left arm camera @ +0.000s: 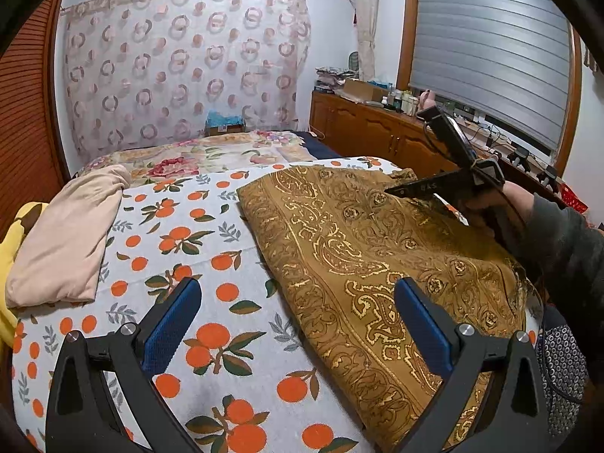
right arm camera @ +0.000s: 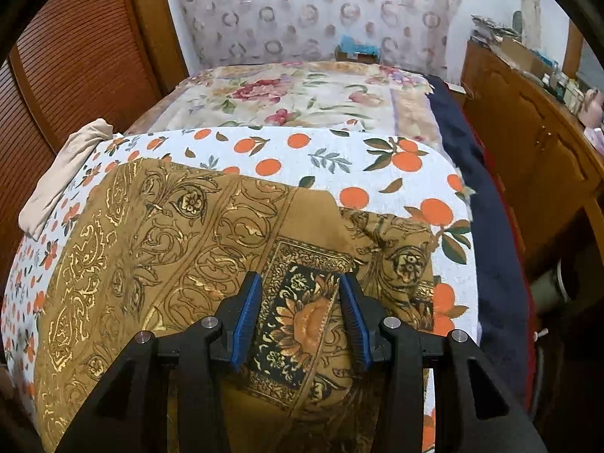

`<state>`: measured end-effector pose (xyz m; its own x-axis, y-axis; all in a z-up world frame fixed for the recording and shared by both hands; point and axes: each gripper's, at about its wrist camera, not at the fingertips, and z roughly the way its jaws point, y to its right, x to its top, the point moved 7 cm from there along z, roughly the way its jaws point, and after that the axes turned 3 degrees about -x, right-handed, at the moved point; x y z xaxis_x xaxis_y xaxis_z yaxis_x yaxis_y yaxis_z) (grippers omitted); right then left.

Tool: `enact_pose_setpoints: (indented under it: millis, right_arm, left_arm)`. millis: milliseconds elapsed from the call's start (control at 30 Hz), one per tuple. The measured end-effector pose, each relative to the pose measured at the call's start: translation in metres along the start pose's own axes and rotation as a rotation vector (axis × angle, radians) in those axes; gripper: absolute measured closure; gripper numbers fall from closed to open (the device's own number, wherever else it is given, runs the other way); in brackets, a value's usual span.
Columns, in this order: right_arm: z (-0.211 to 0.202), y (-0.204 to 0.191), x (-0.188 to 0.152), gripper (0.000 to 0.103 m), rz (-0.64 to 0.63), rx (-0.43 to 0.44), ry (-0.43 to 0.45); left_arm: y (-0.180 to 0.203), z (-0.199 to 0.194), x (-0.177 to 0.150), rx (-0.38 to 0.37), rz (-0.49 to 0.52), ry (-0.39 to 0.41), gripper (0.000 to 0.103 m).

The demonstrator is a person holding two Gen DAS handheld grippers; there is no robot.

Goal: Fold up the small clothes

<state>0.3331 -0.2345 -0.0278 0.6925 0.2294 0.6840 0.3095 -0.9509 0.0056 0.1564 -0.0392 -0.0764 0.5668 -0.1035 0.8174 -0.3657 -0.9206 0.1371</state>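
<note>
A brown cloth with gold paisley print (left arm camera: 339, 245) lies spread and partly folded on the orange-print sheet (left arm camera: 211, 290). My left gripper (left arm camera: 298, 287) hovers open and wide over the cloth's left edge, holding nothing. A hand holds my right gripper (left arm camera: 400, 190) above the cloth's far right part. In the right wrist view, my right gripper (right arm camera: 301, 277) is open just above the brown cloth (right arm camera: 151, 245), over a dark flower panel, with nothing pinched between its blue pads (right arm camera: 247, 313). A folded beige garment (left arm camera: 68, 241) rests at the sheet's left side.
A floral quilt (left arm camera: 211, 154) covers the bed beyond the sheet. A wooden cabinet (left arm camera: 377, 132) with clutter on top runs along the right under a window blind. A slatted wooden door (right arm camera: 75, 56) stands at the left. A navy blanket (right arm camera: 487, 226) edges the bed's right side.
</note>
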Motion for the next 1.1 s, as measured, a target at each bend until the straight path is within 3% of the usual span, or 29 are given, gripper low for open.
enact_pose_setpoints:
  millis: [33, 100, 267, 400, 533, 633, 700, 800, 933, 1100]
  right_arm:
    - [-0.001, -0.005, 0.000, 0.065, -0.027, 0.009, 0.006]
    - [-0.002, -0.011, -0.001, 0.095, -0.070, 0.012, 0.010]
    - [-0.041, -0.018, 0.004, 0.100, -0.129, -0.037, 0.143]
    - [-0.086, -0.002, 0.015, 0.100, -0.094, -0.131, 0.241]
    - [-0.084, 0.019, 0.014, 0.100, -0.062, -0.222, 0.193]
    - [-0.062, 0.020, 0.002, 0.091, -0.074, -0.228, 0.104]
    - [-0.055, 0.018, -0.004, 0.070, -0.069, -0.218, 0.073]
    - [-0.062, 0.008, -0.021, 0.065, -0.063, -0.170, 0.086]
    - [-0.091, -0.010, -0.060, 0.065, -0.077, -0.115, 0.122]
    - [-0.129, -0.018, -0.123, 0.065, -0.073, -0.126, 0.129]
  left_arm:
    - [0.000, 0.000, -0.001, 0.000, 0.000, -0.001, 0.000]
    - [0.001, 0.000, -0.002, 0.002, 0.003, -0.003, 0.000]
    - [0.001, 0.000, -0.002, 0.001, 0.003, -0.004, 0.000]
    - [0.003, 0.003, -0.004, -0.007, 0.006, -0.010, 0.000]
    - [0.007, 0.007, -0.005, -0.015, 0.020, -0.022, 0.000]
    - [0.009, 0.009, -0.008, -0.014, 0.033, -0.031, 0.000]
    - [0.009, 0.011, -0.010, -0.012, 0.035, -0.045, 0.000]
    - [0.009, 0.011, -0.013, -0.009, 0.038, -0.056, 0.000]
    - [0.017, 0.014, -0.018, -0.023, 0.037, -0.069, 0.000]
    - [0.028, 0.016, -0.027, -0.032, 0.060, -0.090, 0.000]
